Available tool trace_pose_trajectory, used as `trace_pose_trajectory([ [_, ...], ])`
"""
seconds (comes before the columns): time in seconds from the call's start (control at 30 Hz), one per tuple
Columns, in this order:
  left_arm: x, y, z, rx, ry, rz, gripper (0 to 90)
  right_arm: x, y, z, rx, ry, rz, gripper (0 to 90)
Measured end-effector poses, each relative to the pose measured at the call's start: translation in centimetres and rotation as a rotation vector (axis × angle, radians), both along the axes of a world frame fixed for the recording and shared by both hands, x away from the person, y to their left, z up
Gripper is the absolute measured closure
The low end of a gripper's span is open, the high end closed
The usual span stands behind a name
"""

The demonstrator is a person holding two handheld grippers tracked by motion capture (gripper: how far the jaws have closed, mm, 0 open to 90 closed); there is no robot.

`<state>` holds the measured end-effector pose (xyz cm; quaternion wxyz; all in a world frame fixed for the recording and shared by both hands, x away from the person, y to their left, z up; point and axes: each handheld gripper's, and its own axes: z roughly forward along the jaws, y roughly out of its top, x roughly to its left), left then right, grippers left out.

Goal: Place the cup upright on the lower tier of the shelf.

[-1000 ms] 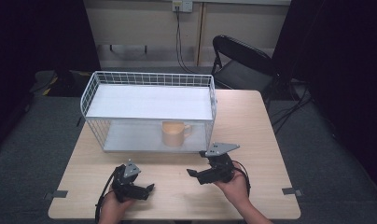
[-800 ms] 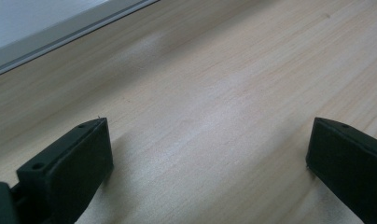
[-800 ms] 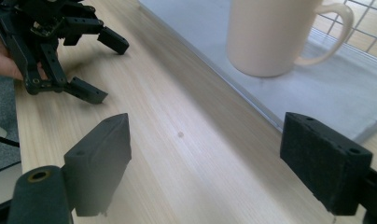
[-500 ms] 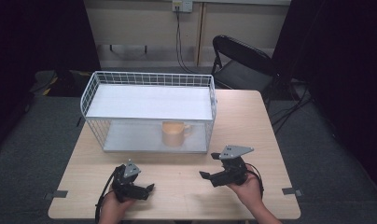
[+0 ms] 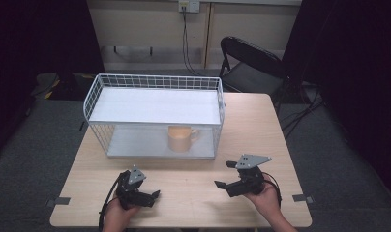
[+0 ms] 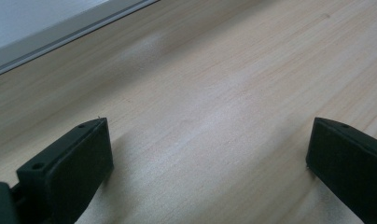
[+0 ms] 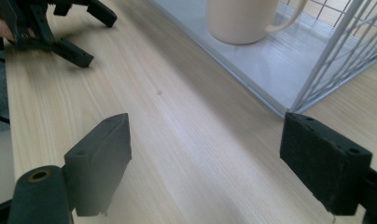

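Observation:
A beige mug (image 5: 180, 137) stands on the lower floor of a white wire rack (image 5: 99, 89) at the back of the wooden table; its handle points right. In the right gripper view the mug (image 7: 242, 18) stands just inside the rack's open front, beside the wire corner (image 7: 336, 46). My left gripper (image 5: 154, 198) rests open near the front edge, left of centre, with bare wood between its jaws (image 6: 207, 140). My right gripper (image 5: 224, 174) is held open at the front right, empty (image 7: 205, 135), its jaws pointing left toward the rack.
The rack's grey base edge (image 6: 60, 32) lies close ahead of the left gripper. A flat white shelf (image 5: 155, 106) covers the rack's top. A black chair (image 5: 251, 63) stands behind the table. The left gripper (image 7: 51, 23) appears far off in the right gripper view.
My right gripper has drawn back to the right and slightly toward the front edge, away from the rack. The left gripper and the mug have not moved.

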<state>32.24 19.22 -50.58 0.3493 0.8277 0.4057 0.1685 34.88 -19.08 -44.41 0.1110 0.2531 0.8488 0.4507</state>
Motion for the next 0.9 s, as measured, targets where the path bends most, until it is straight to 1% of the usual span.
trace_pose_trajectory([
  [0.17, 0.0, 0.0, 0.0, 0.0, 0.0, 0.001, 0.0, -0.1, -1.3, -0.7, -0.015, -0.019, 0.002, 16.1],
  [0.27, 0.0, 0.0, 0.0, 0.0, 0.0, 0.001, 0.0, -0.1, -1.6, -0.9, -0.018, -0.014, -0.002, 16.1],
  [0.4, 0.0, 0.0, 0.0, 0.002, -0.001, -0.001, 0.0, -0.1, -2.6, -1.7, -0.036, -0.01, -0.014, 16.1],
  [0.57, 0.0, 0.0, 0.0, 0.002, -0.001, -0.001, 0.0, -0.2, -3.3, -2.3, -0.045, -0.004, -0.023, 16.1],
  [0.63, 0.0, 0.0, 0.0, 0.0, 0.0, 0.001, 0.0, -0.1, -3.8, -2.9, -0.047, 0.004, -0.03, 16.1],
  [0.67, 0.0, 0.0, 0.0, 0.0, 0.0, 0.001, 0.0, -0.1, -3.8, -2.9, -0.047, 0.004, -0.03, 16.1],
  [0.73, 0.0, 0.0, 0.0, 0.002, -0.001, -0.001, 0.0, -0.2, -4.1, -3.3, -0.058, 0.004, -0.027, 16.1],
  [0.8, 0.0, 0.0, 0.0, 0.0, 0.0, 0.001, 0.0, -0.2, -4.3, -3.7, -0.058, 0.006, -0.02, 16.1],
  [0.87, 0.0, 0.0, 0.0, 0.002, -0.001, -0.001, 0.0, -0.3, -4.4, -4.2, -0.074, 0.004, -0.013, 16.1],
  [0.9, 0.0, 0.0, 0.0, 0.002, -0.001, -0.001, 0.0, -0.3, -4.4, -4.2, -0.074, 0.004, -0.013, 16.1],
])
